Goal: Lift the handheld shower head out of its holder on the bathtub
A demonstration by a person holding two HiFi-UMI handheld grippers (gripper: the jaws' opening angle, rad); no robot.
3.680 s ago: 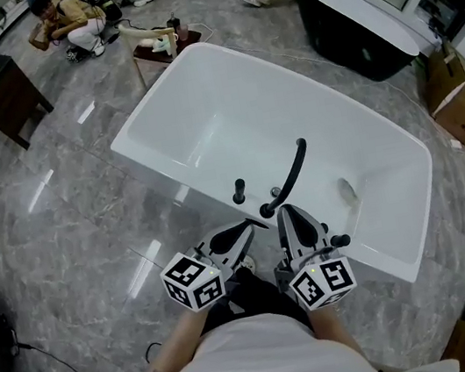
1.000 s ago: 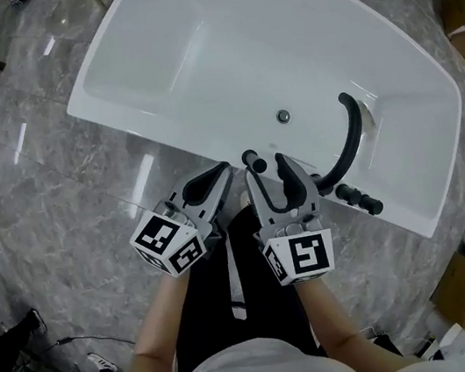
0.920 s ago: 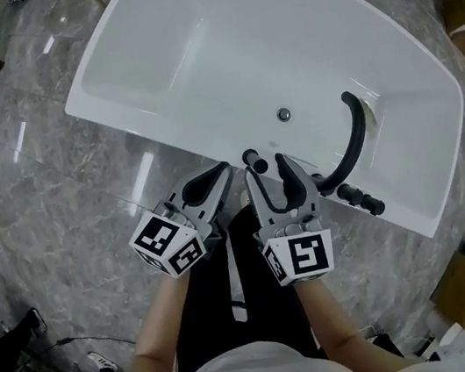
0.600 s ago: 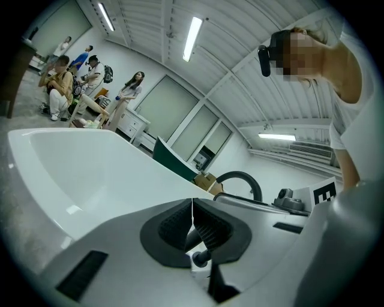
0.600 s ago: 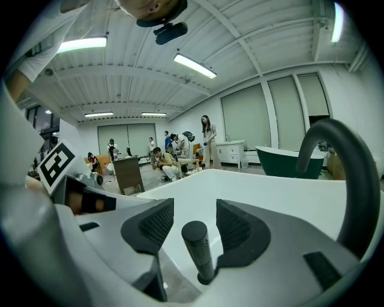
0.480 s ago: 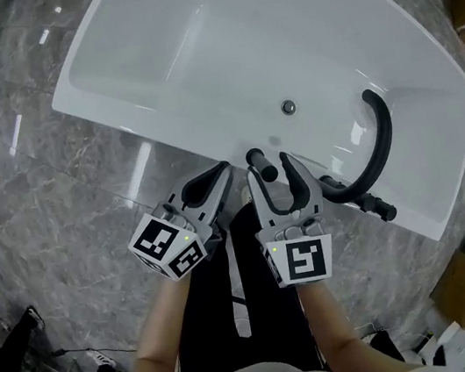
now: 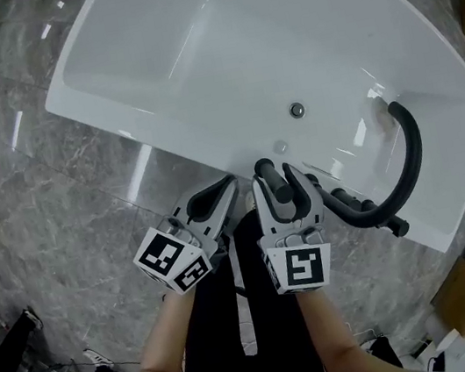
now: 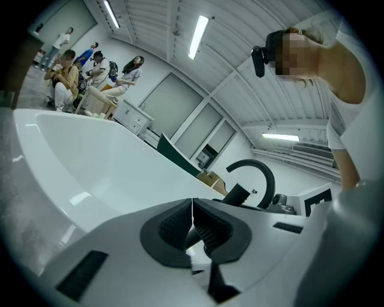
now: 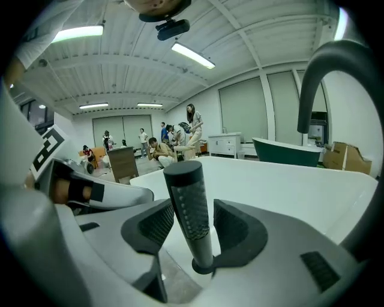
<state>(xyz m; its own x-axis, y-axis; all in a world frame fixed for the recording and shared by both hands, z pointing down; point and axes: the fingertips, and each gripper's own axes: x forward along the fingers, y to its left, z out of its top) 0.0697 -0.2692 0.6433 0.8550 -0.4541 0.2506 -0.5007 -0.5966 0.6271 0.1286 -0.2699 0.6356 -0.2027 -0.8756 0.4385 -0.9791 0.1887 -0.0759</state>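
The black stick-shaped shower head point(image 9: 187, 204) stands upright in its round holder point(image 9: 203, 267) on the white bathtub's near rim point(image 7: 163, 148). My right gripper point(image 9: 193, 226) is open, one jaw on each side of the handset. The left pad is close against it and the right pad leaves a gap. From the head view, the shower head point(image 7: 268, 176) shows between the right gripper's point(image 7: 278, 183) fingers. My left gripper point(image 7: 225, 185) hangs just left of it, shut and empty. Its pads meet in the left gripper point(image 8: 192, 225) view.
A black curved faucet spout point(image 7: 409, 149) and black knobs point(image 7: 342, 199) stand on the rim to the right of the handset. The tub's drain point(image 7: 296, 110) lies beyond. Grey marble floor point(image 7: 50, 213) surrounds the tub. Several people sit far across the room point(image 8: 66, 78).
The right gripper has moved forward until the handset stands between its jaws. The head view has swung, so the tub and spout sit further right. The left gripper stays shut.
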